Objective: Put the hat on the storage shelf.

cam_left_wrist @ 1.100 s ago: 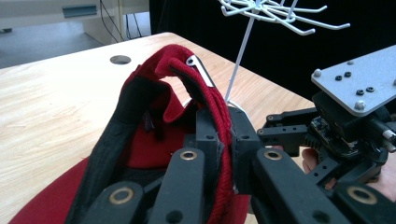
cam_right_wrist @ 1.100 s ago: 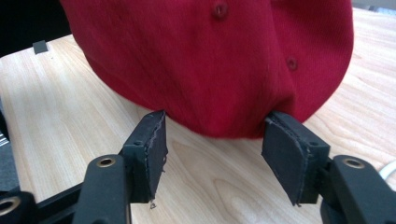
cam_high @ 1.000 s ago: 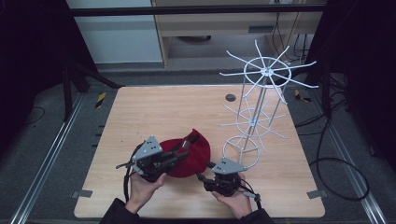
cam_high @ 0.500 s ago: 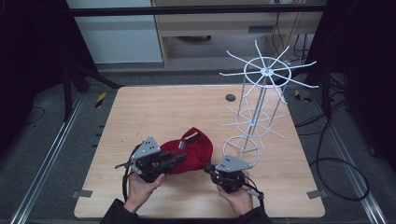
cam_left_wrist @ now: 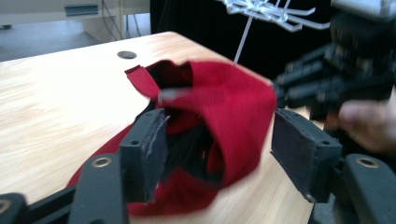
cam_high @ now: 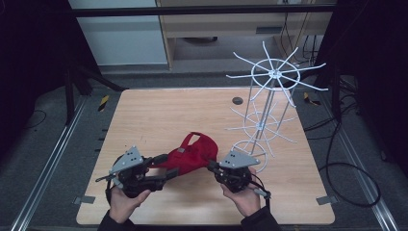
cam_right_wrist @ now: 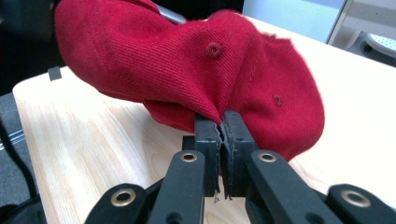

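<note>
Now that my right claw pinches the red cap off the table, my left claw has let go, jaws spread around its crown.

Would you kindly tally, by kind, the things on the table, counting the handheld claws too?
Red caps: 1 – the red cap
White wire racks: 1 – the white wire rack
Claws: 2 – the left claw, open around the cap, and the right claw, shut on its fabric
Total: 4
</note>
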A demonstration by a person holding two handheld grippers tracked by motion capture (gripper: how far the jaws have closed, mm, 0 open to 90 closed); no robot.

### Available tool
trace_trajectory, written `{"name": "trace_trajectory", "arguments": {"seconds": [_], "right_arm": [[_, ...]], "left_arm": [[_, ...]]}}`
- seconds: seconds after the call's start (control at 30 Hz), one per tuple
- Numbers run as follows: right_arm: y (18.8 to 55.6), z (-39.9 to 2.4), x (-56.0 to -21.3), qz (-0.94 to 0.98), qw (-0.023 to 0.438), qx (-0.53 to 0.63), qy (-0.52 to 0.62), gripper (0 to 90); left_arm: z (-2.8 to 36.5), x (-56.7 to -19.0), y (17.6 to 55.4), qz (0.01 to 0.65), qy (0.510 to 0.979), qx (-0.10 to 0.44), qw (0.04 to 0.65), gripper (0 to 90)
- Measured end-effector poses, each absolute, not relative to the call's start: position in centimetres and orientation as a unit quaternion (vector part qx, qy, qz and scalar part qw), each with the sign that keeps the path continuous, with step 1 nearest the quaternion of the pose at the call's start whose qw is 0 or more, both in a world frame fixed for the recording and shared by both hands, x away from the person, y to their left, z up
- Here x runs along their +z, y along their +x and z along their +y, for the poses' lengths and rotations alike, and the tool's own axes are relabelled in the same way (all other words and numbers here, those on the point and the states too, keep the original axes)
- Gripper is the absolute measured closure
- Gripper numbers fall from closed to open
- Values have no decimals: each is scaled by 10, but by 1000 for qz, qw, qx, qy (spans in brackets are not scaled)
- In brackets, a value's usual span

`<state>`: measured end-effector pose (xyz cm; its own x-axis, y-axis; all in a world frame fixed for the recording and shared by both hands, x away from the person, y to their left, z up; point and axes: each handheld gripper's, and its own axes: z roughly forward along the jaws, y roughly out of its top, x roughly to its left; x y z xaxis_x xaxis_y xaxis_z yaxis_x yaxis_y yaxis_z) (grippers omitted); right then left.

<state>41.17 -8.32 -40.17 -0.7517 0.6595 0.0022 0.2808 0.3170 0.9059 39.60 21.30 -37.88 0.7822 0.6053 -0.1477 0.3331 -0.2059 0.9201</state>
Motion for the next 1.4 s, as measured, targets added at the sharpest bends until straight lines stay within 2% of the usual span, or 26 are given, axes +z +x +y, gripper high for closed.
{"name": "trace_trajectory", "arguments": {"seconds": [0.27,0.63,0.87,0.9,0.93,0.97,1.03,1.07,1.1,1.13,1.17,1.2,1.3,1.4], "right_arm": [[416,-73,-389,794,209,493,288,868],[420,-69,-379,791,218,490,294,868],[419,-68,-375,790,215,492,295,870],[419,-68,-374,790,214,493,294,870],[419,-67,-373,789,216,494,295,869],[419,-67,-373,789,216,494,295,869],[419,-66,-372,788,216,496,293,869],[419,-65,-372,789,216,496,292,869],[420,-64,-372,789,217,496,292,869],[420,-63,-371,786,220,499,290,867],[420,-63,-371,786,220,499,290,867],[420,-63,-370,785,221,501,289,864],[421,-63,-370,782,228,505,287,844],[422,-64,-369,776,237,511,285,755]], "left_arm": [[217,-401,407,314,787,130,515,307],[199,-399,409,291,806,157,492,291],[188,-400,410,287,814,155,480,291],[187,-401,410,287,814,154,480,305],[187,-401,410,287,814,153,482,388],[186,-400,409,288,812,152,484,388],[185,-399,409,292,809,152,486,551],[185,-399,409,294,808,148,488,551],[186,-399,409,298,807,146,489,597],[187,-399,410,300,806,144,490,705],[188,-399,410,302,806,141,490,705],[189,-399,411,306,802,137,495,754],[191,-397,410,313,795,132,503,776],[195,-392,410,320,782,130,518,794]]}}
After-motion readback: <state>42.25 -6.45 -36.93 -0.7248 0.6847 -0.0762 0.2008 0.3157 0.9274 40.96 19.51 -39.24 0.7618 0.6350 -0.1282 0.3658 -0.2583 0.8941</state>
